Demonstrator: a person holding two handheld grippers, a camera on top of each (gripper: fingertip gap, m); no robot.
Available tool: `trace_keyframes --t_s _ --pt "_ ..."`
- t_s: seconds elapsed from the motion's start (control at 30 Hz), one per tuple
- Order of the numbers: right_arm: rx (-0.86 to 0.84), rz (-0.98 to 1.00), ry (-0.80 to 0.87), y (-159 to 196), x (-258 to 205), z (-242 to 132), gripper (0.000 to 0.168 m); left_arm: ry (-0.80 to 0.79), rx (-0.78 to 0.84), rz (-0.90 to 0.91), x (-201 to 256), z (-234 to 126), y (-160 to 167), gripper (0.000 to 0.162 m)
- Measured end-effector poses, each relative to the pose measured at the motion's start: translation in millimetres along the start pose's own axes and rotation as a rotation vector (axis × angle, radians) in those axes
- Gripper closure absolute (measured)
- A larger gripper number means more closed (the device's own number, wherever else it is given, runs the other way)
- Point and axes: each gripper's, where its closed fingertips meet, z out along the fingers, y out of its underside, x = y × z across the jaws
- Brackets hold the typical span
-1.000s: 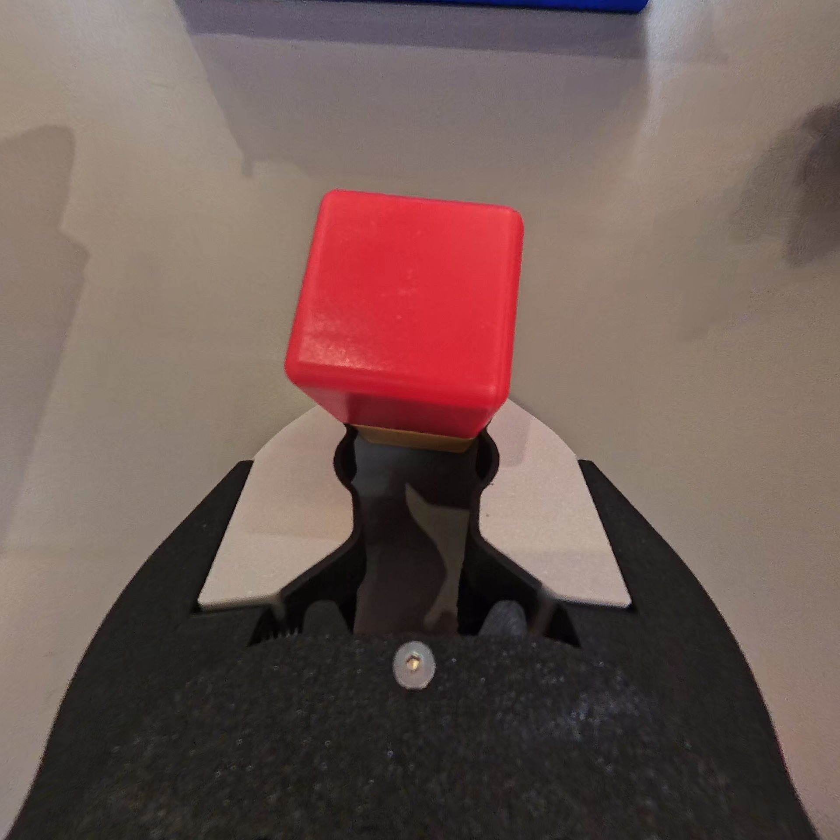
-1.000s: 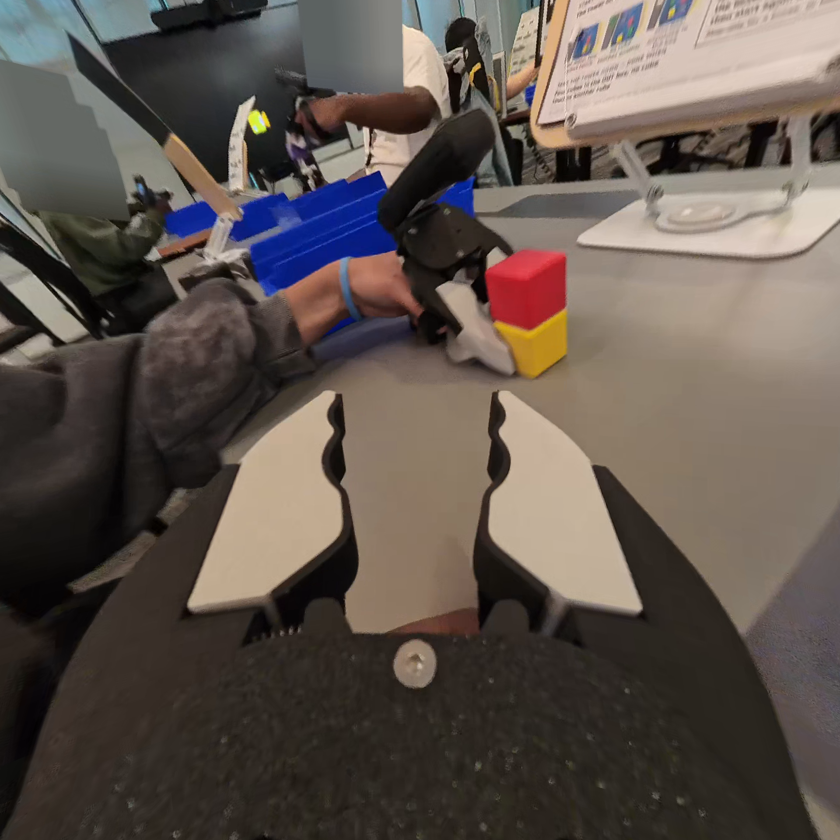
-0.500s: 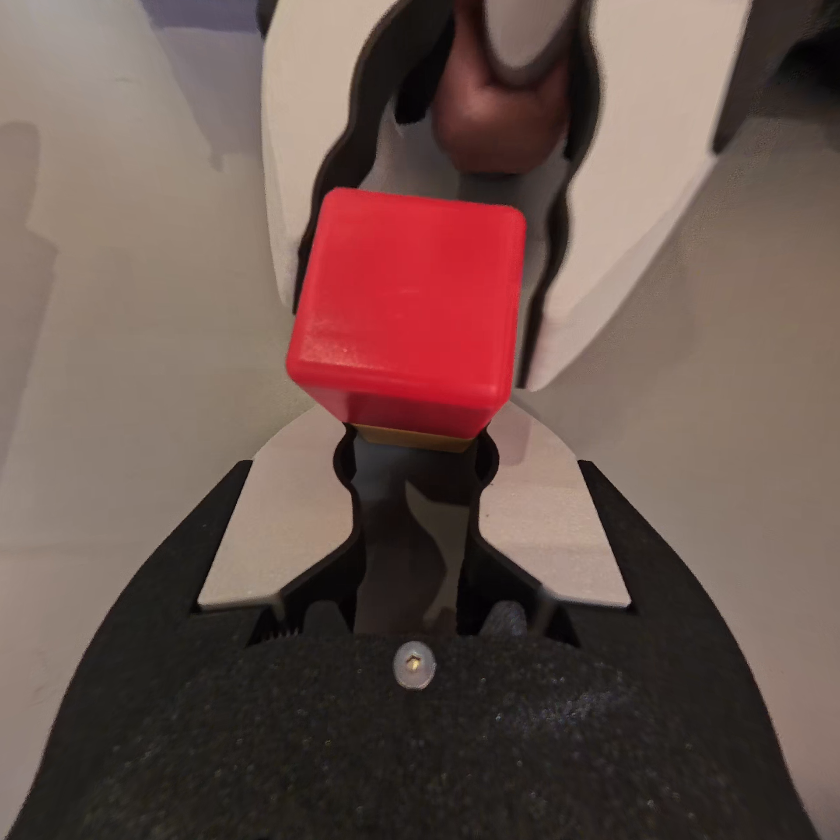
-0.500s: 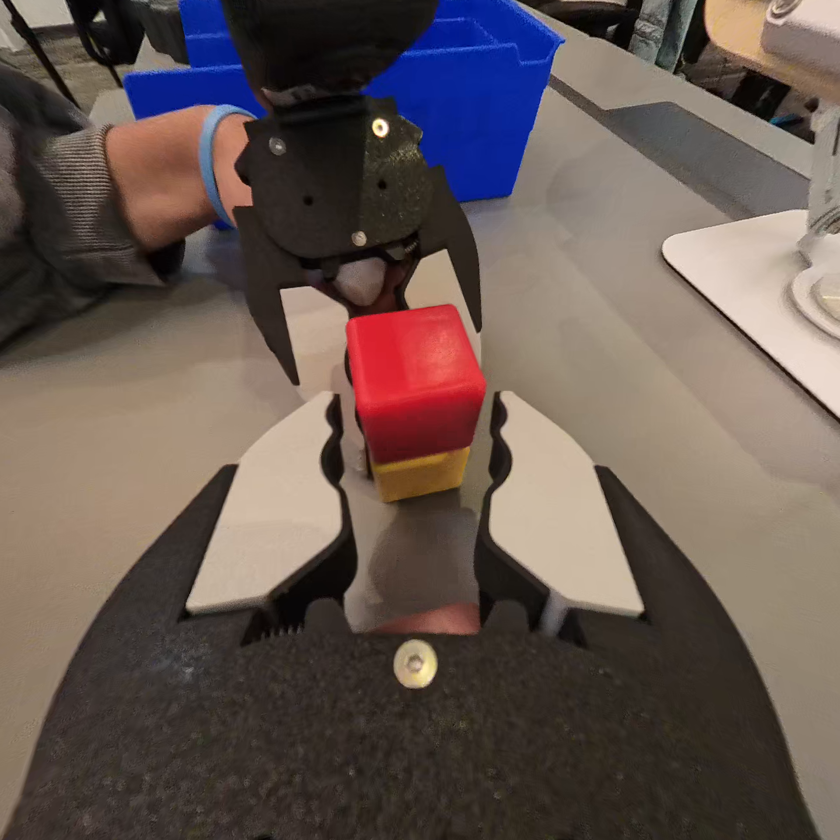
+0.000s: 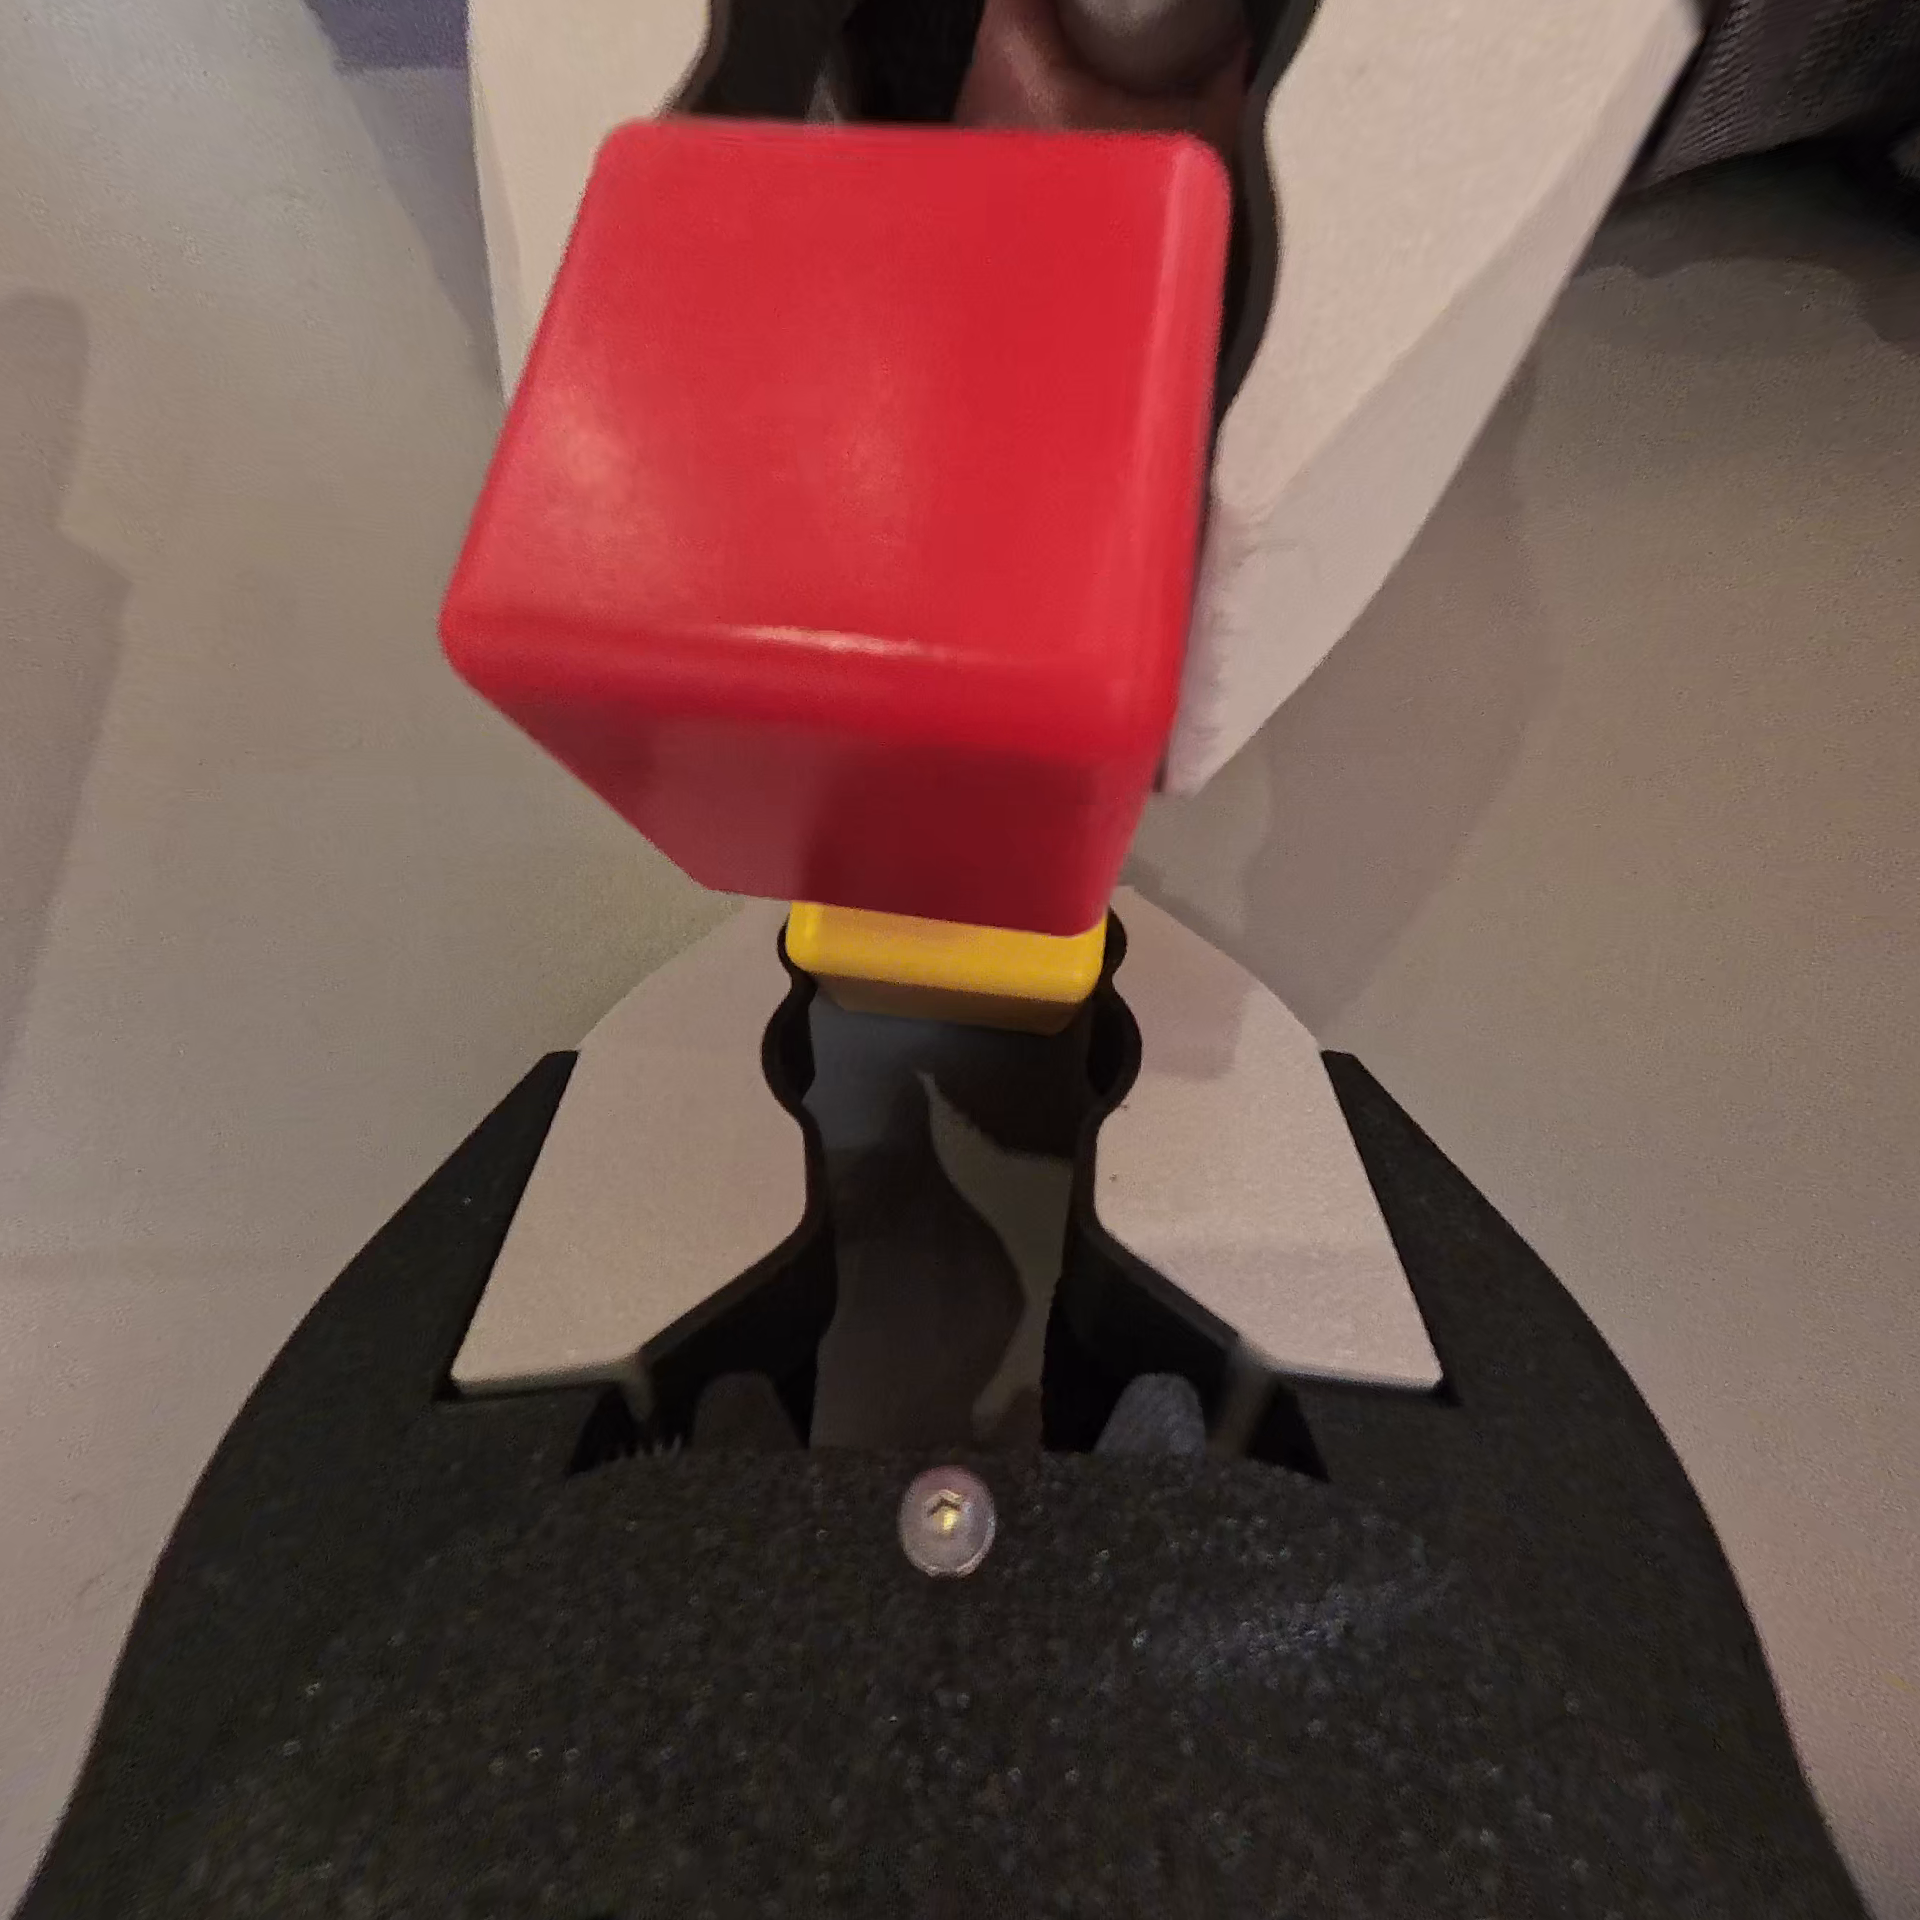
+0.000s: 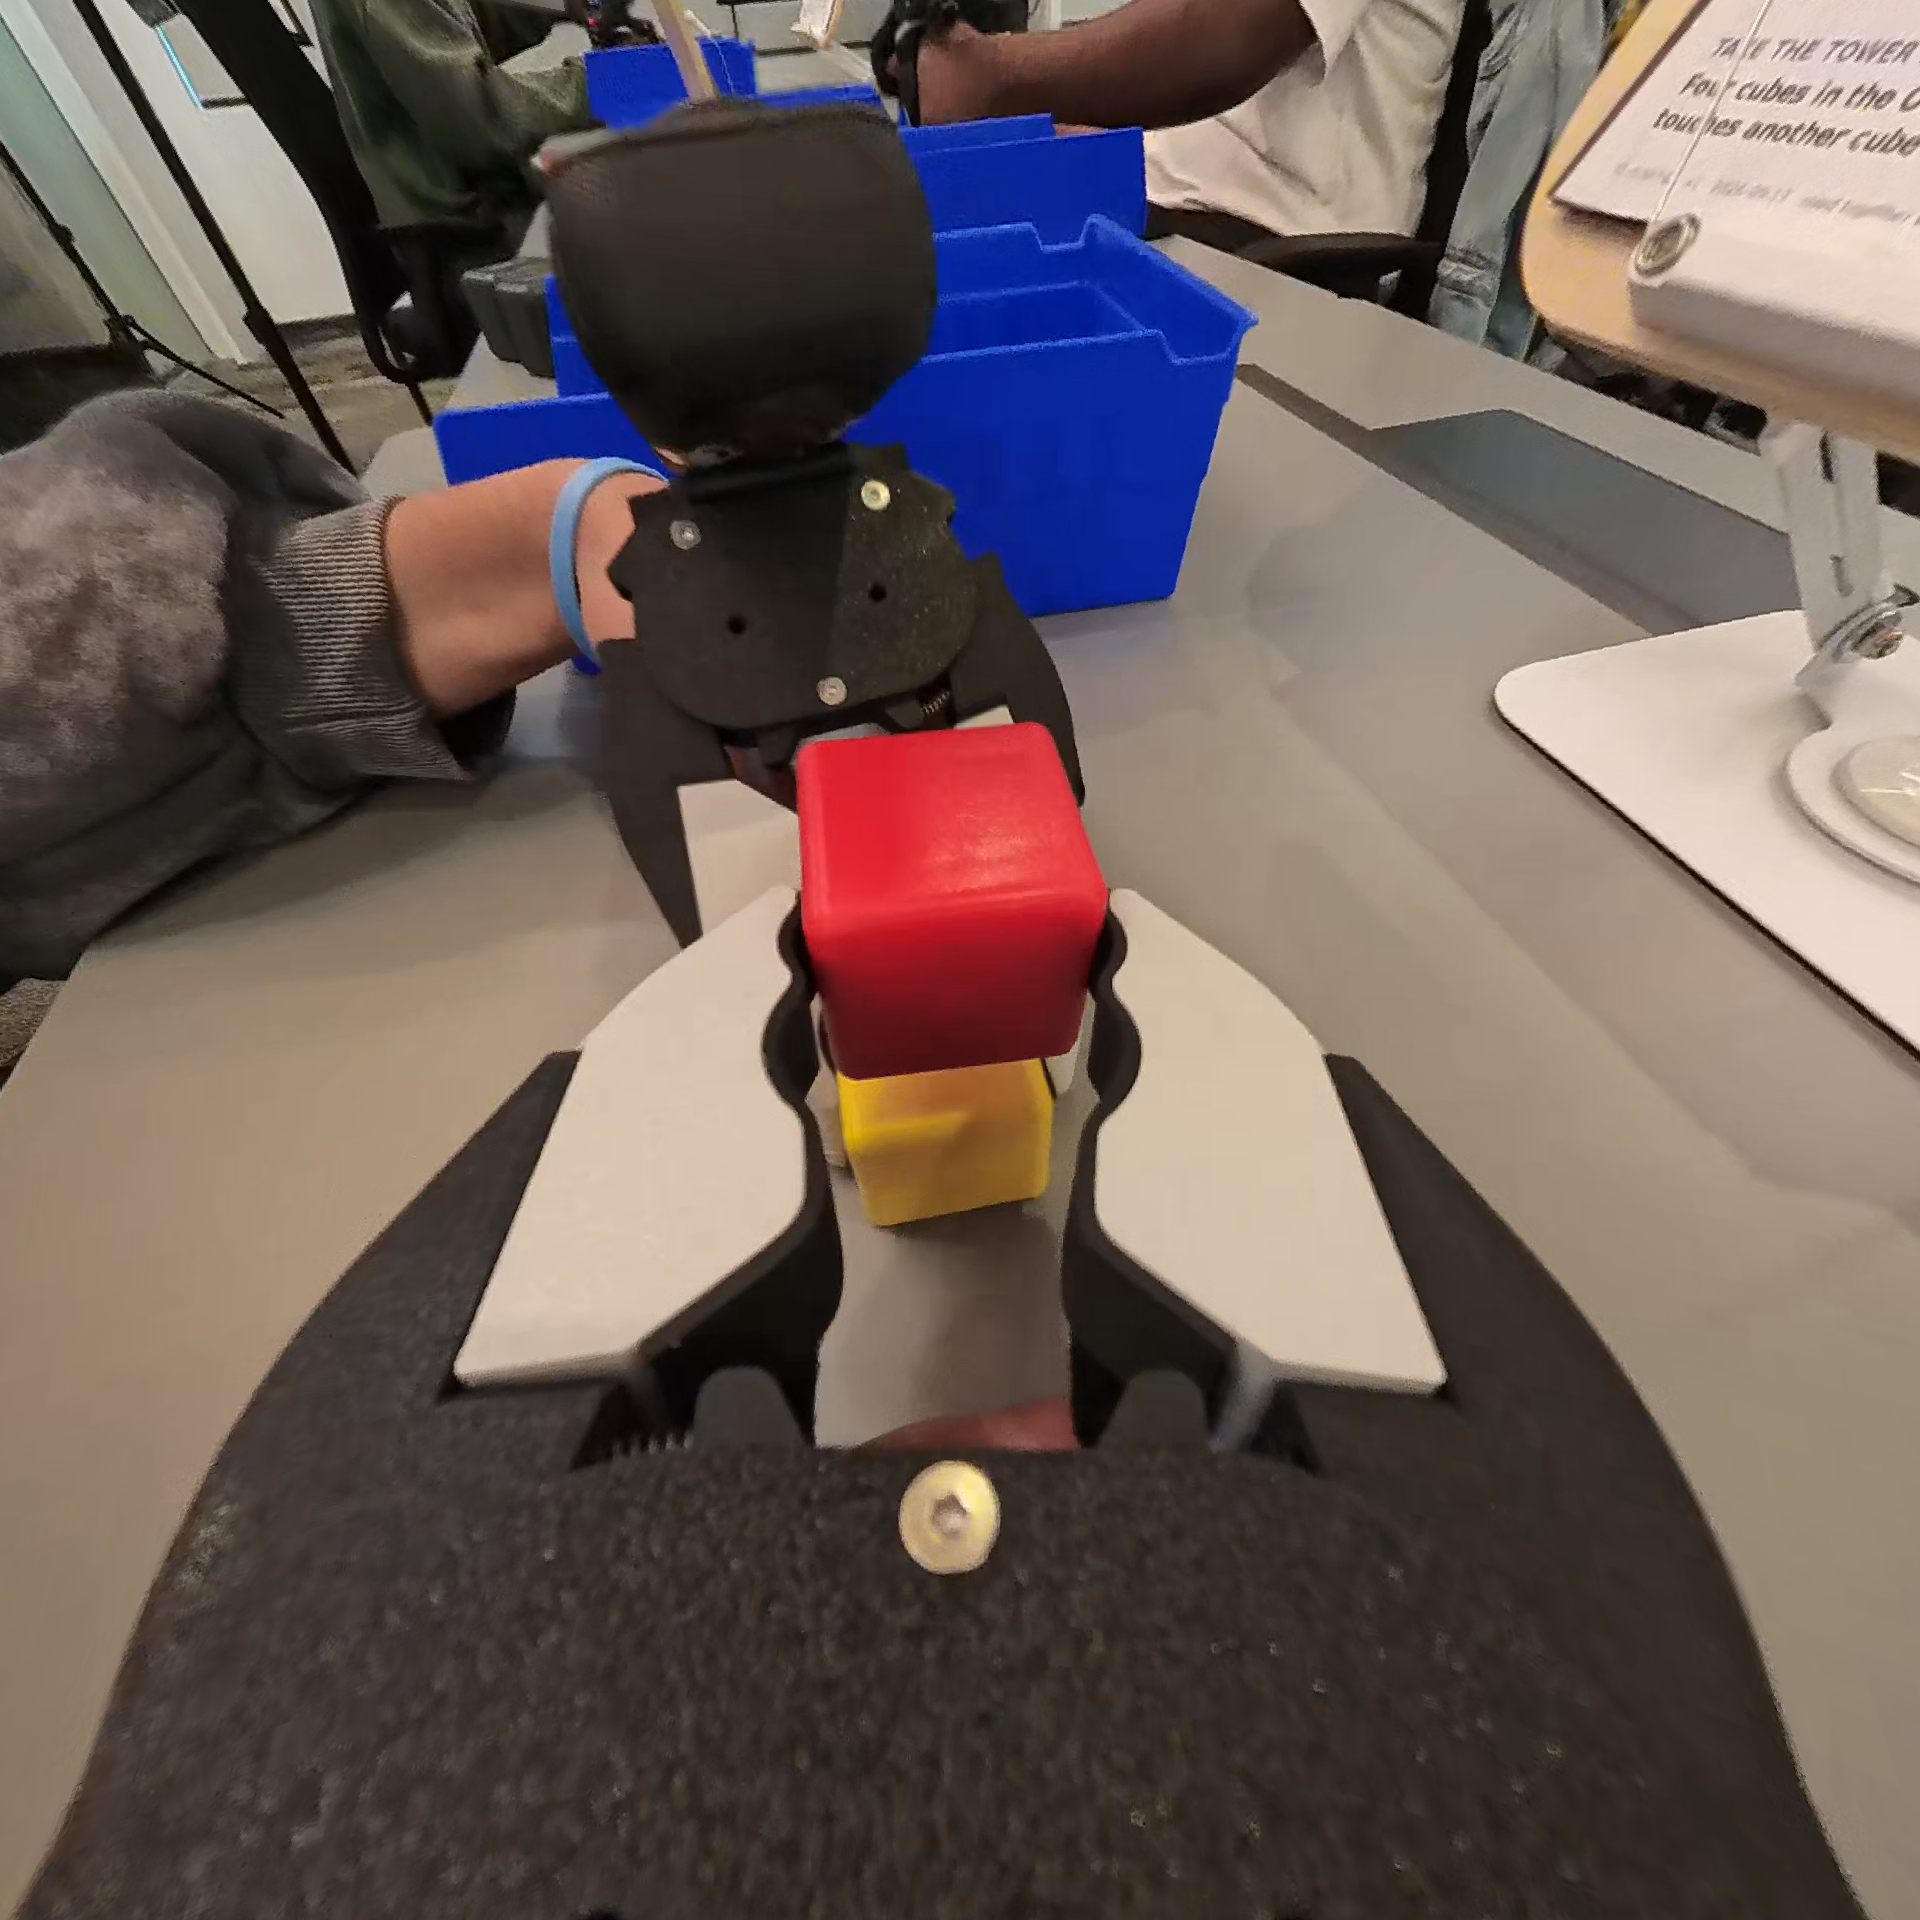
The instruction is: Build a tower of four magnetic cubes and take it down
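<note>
Even indoor light, soft shadows on table (image 6: 1351, 831), wide-angle edge bending, slight blur

Grey table (image 6: 1351, 883), smooth and matte, with a darker inset panel (image 6: 1538, 468) toward the far right. Directly on it: yellow cube (image 6: 945, 1153) near the middle, with a red cube (image 6: 945, 904) stacked on top; blue bins (image 6: 1049, 416) behind; white stand base (image 6: 1683, 790) at the right edge. Also resting on the surface at left, a grey sleeve (image 6: 177, 644).
</note>
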Motion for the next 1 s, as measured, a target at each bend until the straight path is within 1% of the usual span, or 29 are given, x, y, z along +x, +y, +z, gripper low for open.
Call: trace_keyframes --t_s 0.07,0.17,0.27,0.33,0.4,0.5,0.53,0.57,0.6,0.63,0.67,0.73,0.8,0.87,1.0 --pt "0.007 -0.009 0.015 -8 -4 -3 0.118 0.002 0.0 -0.001 0 0 0 0.112" --pt "-0.001 -0.048 0.104 -20 -7 -12 0.118 0.003 0.0 -0.002 0 0 0 0.112" --pt "0.015 -0.014 0.223 -33 -7 -29 0.118 0.004 0.0 -0.003 0 0 0 0.112" --pt "-0.012 0.006 0.336 -43 -8 -49 0.118 0.004 0.0 -0.002 0 0 0 0.112" --pt "-0.066 -0.04 0.524 -71 -2 -87 0.118 0.001 0.0 -0.003 0 0 0 0.112" --pt "-0.062 -0.032 0.861 -120 17 -176 0.118 -0.005 0.0 -0.005 0 0 0 0.112" --pt "-0.068 -0.011 0.958 -128 27 -207 0.118 -0.006 -0.001 -0.005 0 0 0 0.112" --pt "-0.108 0.001 1.058 -129 41 -237 0.118 -0.007 -0.001 -0.005 0 0 0 0.112" --pt "-0.173 0.026 1.135 -123 58 -263 0.118 -0.007 -0.001 -0.005 0 0 0 0.112" --pt "-0.254 0.079 1.168 -109 74 -282 0.118 -0.007 -0.001 -0.005 0 0 0 0.112" --pt "-0.338 0.133 1.164 -91 90 -293 0.118 -0.006 -0.001 -0.005 0 0 0 0.112" --pt "-0.475 0.249 1.114 -49 121 -301 0.118 -0.006 -0.001 -0.005 0 0 0 0.112" --pt "-0.602 0.38 0.994 -5 140 -292 0.118 -0.005 -0.001 -0.006 0 0 0 0.112" --pt "-0.709 0.476 0.906 31 152 -278 0.117 -0.004 -0.001 -0.006 0 0 0 0.112" --pt "-0.917 0.568 0.799 81 166 -254 0.117 -0.003 -0.001 -0.007 0 0 0 0.112"
